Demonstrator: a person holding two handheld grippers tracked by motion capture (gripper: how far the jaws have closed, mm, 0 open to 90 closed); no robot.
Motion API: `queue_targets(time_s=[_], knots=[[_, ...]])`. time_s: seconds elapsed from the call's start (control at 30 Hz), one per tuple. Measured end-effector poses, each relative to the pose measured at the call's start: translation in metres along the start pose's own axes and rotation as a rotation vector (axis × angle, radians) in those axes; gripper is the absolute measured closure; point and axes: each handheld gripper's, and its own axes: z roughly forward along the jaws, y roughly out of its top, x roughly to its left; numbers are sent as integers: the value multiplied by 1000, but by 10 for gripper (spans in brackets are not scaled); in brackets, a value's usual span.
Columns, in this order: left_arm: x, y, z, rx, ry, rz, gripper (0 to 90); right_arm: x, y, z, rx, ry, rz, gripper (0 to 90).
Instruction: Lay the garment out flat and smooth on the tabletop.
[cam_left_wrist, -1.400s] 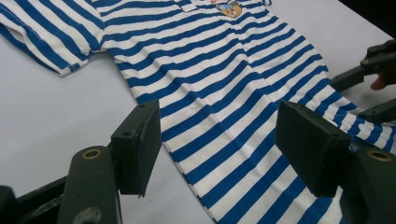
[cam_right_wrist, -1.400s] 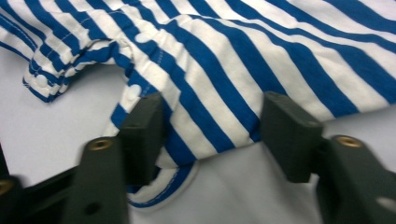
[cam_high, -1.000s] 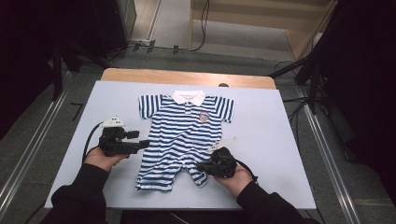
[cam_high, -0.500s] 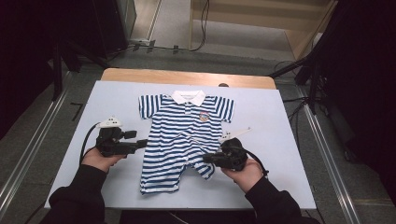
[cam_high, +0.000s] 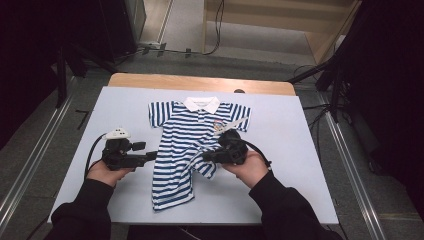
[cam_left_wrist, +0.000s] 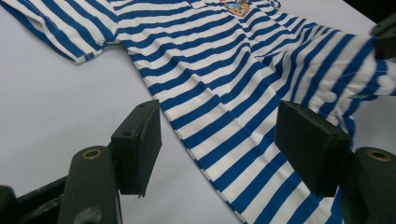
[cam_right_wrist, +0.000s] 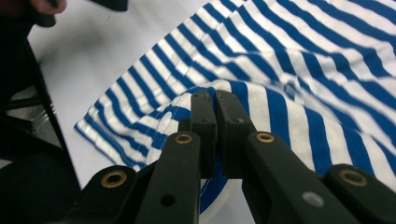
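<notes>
While your right gripper (cam_high: 207, 156) pinches a fold of the striped baby romper (cam_high: 187, 145), its jaws sit pressed together on blue-and-white fabric, clear in the right gripper view (cam_right_wrist: 215, 100). That fold is the romper's right leg, pulled up and over toward the middle of the garment; the left leg lies flat, reaching toward the near edge of the table (cam_high: 300, 200). The romper lies near the table centre, white collar at the far end, sleeves spread left and right, a small chest patch just far of your right hand (cam_high: 247, 167). Your left gripper (cam_high: 150, 156) rests low at the romper's left edge, jaws spread wide with nothing between them; in the left gripper view (cam_left_wrist: 219, 140) one jaw is over bare table, the other over the striped cloth (cam_left_wrist: 243, 93), whether touching it can't be told. Your left hand (cam_high: 102, 172) holds that gripper from the near left. Both sleeves are black. Table top is pale blue-grey with a wooden strip (cam_high: 200, 82) along the far edge.
</notes>
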Motion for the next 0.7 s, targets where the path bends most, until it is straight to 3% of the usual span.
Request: queue_targets(time_s=[0.17, 0.37, 0.7], knots=[[0, -3, -1, 3, 0, -6, 324, -9, 15, 19, 14, 11, 19, 843], [0, -6, -3, 2, 3, -12, 324, -24, 26, 33, 0, 34, 78, 836], [0, -13, -8, 6, 17, -24, 325, -40, 35, 59, -4, 3, 83, 856]])
